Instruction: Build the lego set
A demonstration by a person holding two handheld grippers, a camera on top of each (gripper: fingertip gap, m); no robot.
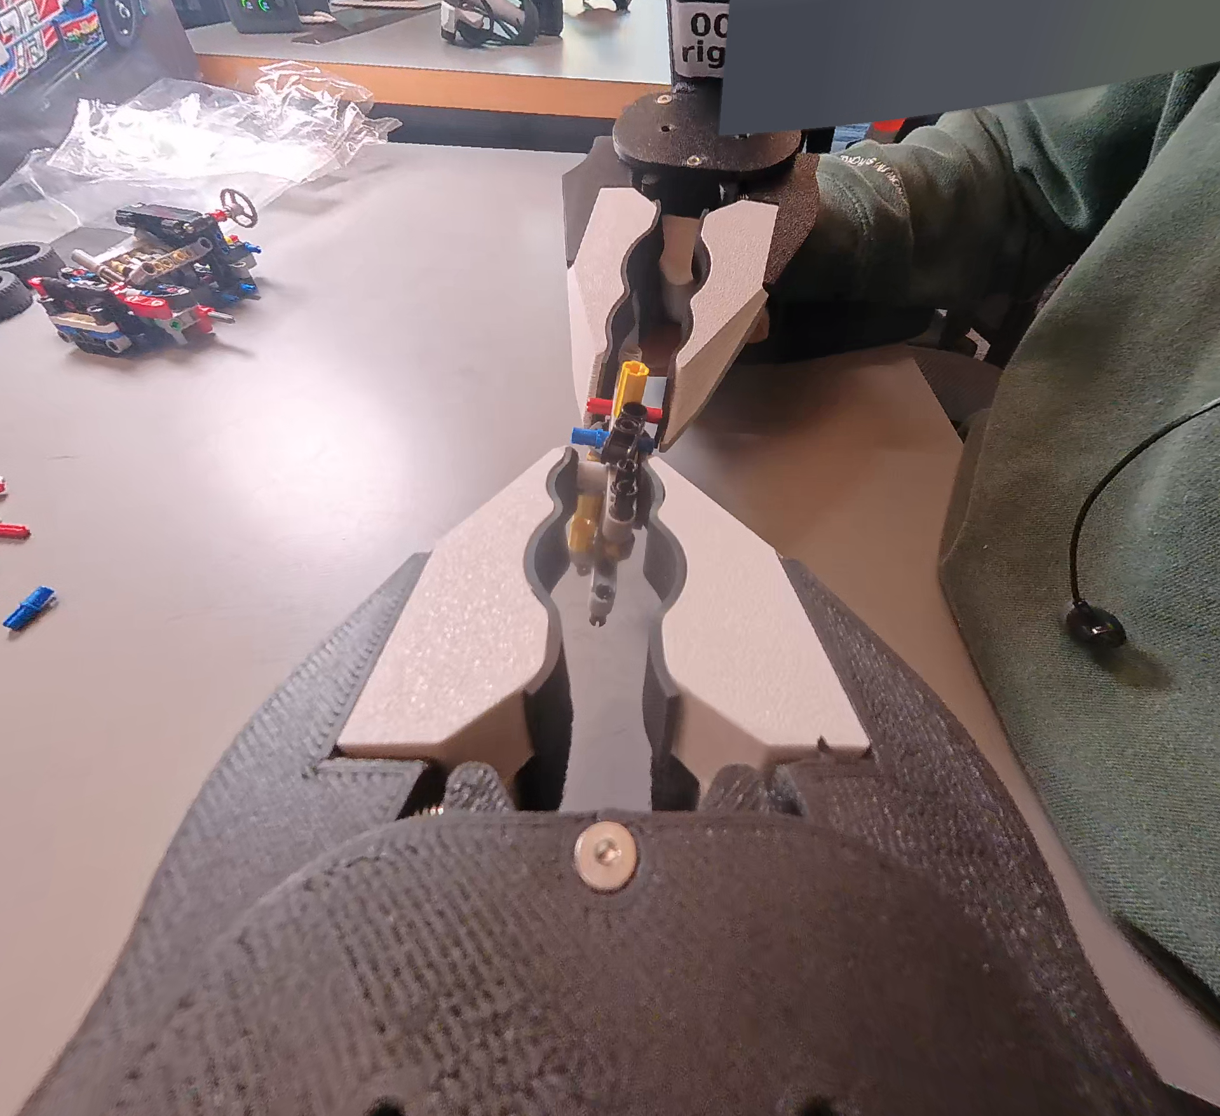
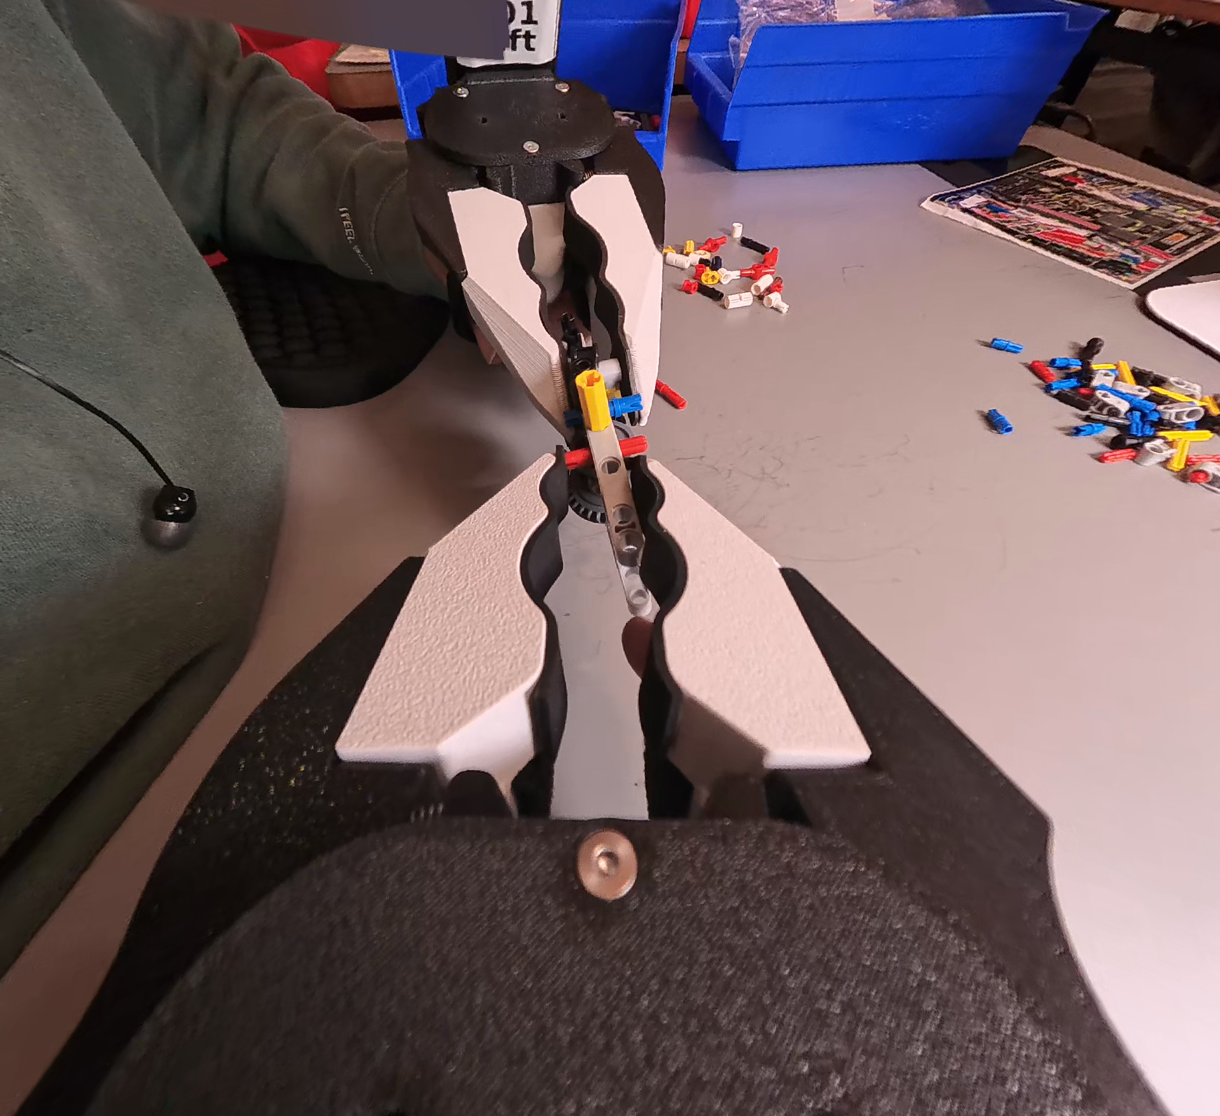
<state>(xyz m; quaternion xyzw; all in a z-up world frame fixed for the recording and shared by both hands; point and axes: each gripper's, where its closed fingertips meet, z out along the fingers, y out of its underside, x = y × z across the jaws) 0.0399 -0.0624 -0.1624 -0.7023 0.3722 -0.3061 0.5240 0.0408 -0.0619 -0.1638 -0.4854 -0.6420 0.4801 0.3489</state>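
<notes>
Clamping one small sub-assembly (image 1: 610,477) between them, left gripper (image 1: 607,470) and right gripper (image 2: 604,477) leave the half-built car (image 1: 142,279) and loose pieces (image 2: 1142,411) waiting on the worktop (image 1: 396,424).

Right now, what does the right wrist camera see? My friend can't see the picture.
Two grippers meet tip to tip above a grey table, both shut on one small Lego assembly with a grey beam, yellow connector and red and blue pins. The right gripper fills the foreground; the left gripper faces it. Loose Lego pieces, blue bins and an instruction booklet lie behind.
</notes>
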